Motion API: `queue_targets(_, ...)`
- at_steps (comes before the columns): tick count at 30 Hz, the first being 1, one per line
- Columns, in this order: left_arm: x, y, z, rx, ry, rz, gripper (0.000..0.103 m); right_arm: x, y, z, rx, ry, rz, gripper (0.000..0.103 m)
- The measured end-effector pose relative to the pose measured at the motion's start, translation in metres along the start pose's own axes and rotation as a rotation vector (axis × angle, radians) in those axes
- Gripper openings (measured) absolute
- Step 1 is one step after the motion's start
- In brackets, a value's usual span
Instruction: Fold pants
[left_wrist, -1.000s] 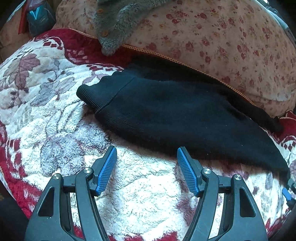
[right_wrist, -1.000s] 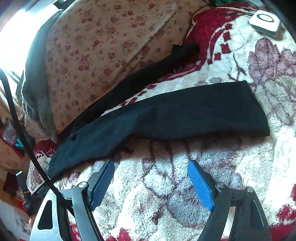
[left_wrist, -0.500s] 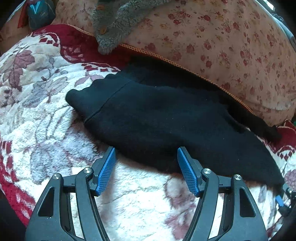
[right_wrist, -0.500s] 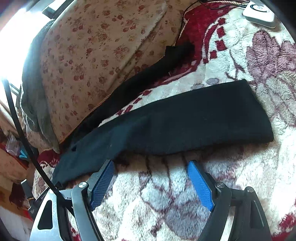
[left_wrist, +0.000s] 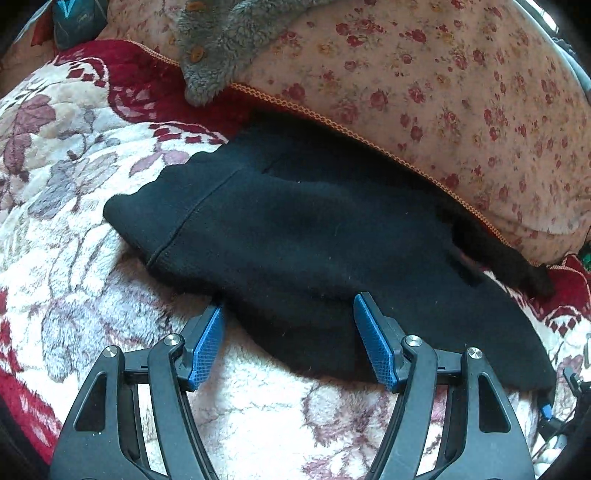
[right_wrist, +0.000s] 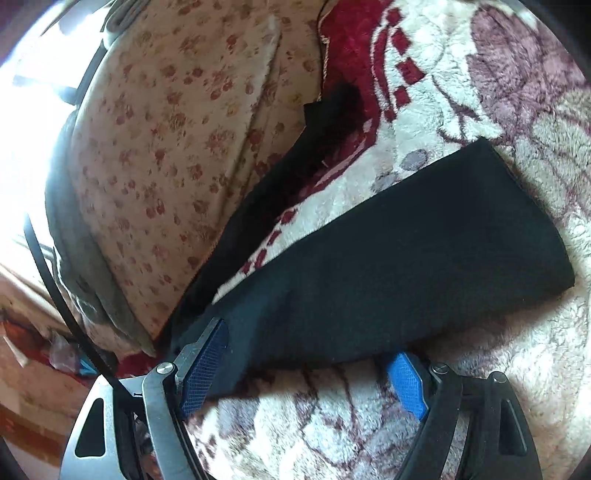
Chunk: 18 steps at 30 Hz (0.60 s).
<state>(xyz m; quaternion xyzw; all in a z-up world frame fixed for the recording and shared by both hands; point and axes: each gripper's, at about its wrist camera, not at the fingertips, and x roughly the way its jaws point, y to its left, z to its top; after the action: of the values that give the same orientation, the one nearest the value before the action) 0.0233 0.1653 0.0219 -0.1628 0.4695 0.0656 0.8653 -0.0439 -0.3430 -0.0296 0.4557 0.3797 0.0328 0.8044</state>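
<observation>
The black pants (left_wrist: 295, 240) lie spread out on a fluffy blanket (left_wrist: 74, 184) with big flowers on it. In the left wrist picture they fill the middle of the frame, with the waistband at the left and the far edge tucked under a flowered quilt (left_wrist: 424, 92) at the top. A grey fuzzy garment (left_wrist: 221, 44) hangs over that quilt at the top. In the right wrist picture one pant leg (right_wrist: 424, 251) runs across the middle toward the right side, and the other leg (right_wrist: 295, 166) goes up along the quilt toward the top middle. Both legs lie apart like a V, so they probably need to be laid one on top of the other first. The left gripper (left_wrist: 288, 332) sits at the bottom of its picture with its blue pads wide apart, and the near edge of the pants is just between them, but nothing is pinched. The right gripper (right_wrist: 306, 373) is at the bottom of its picture too, also wide apart, with the near edge of the pants between its pads and not squeezed. Both tongs seem held this way so each can grab the near edge at once and lift it evenly. The cloth is soft and floppy, so it may sag or bunch up when picked up.
</observation>
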Motion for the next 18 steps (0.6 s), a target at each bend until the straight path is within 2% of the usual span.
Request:
queue_targets(3, 0.005, -0.002, 0.004, -0.005, 0.008, 0.006, 0.068, 0.002, -0.002, 0.003, 0.017, -0.008, 0.007, 0.081)
queue_targets(4, 0.006, -0.004, 0.005, 0.000, 0.005, 0.014, 0.068, 0.003, -0.001, 0.005, 0.011, -0.005, 0.004, 0.078)
queue_targets(6, 0.008, -0.008, 0.005, 0.021, 0.001, 0.032, 0.068, 0.008, 0.002, 0.009, -0.015, -0.004, -0.036, 0.062)
queue_targets(8, 0.010, -0.012, 0.004, 0.042, -0.005, 0.046, 0.068, 0.014, 0.000, 0.012, -0.016, 0.004, -0.046, 0.042)
queue_targets(9, 0.010, -0.012, 0.004, 0.044, -0.010, 0.046, 0.067, 0.015, -0.003, 0.013, -0.014, 0.007, -0.044, 0.039)
queue_targets(10, 0.010, -0.011, 0.004, 0.039, -0.017, 0.040, 0.058, 0.016, -0.003, 0.013, -0.020, 0.004, -0.040, 0.034)
queue_targets(11, 0.010, -0.009, 0.005, 0.030, -0.026, 0.035, 0.035, 0.015, -0.003, 0.012, -0.034, -0.001, -0.039, 0.026)
queue_targets(12, 0.010, -0.006, 0.006, 0.024, -0.028, 0.038, 0.023, 0.014, -0.001, 0.011, -0.055, -0.006, -0.042, 0.021)
queue_targets(13, 0.010, -0.003, 0.007, 0.018, -0.031, 0.034, 0.015, 0.013, 0.001, 0.010, -0.081, -0.012, -0.045, 0.015)
queue_targets(14, 0.009, 0.000, 0.008, 0.008, -0.032, 0.012, 0.011, 0.012, 0.002, 0.009, -0.099, -0.019, -0.045, 0.011)
queue_targets(18, -0.002, 0.004, 0.012, 0.010, -0.052, -0.038, 0.010, 0.003, 0.007, 0.010, -0.146, -0.065, -0.028, 0.008)
